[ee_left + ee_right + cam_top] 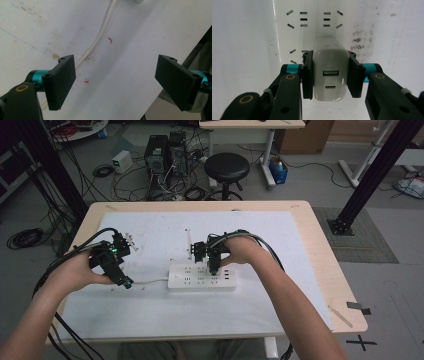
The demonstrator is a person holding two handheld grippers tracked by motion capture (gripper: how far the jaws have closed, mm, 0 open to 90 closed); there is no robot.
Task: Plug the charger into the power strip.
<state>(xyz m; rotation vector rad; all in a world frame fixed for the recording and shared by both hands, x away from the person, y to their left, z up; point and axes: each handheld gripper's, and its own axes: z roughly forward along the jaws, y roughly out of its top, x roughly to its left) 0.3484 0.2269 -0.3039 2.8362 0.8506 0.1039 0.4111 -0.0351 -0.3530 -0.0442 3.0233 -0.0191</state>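
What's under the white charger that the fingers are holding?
The white power strip lies right under the charger, its socket slots showing beyond it. The right gripper is clamped on the charger's sides. The charger's body covers its prongs and the socket directly beneath, so those stay hidden.

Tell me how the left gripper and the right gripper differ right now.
The left gripper has its jaws wide apart with nothing between them; the right gripper is clamped on a white charger. The left hangs above the white cable; the right stands above the power strip. Both have black jaws.
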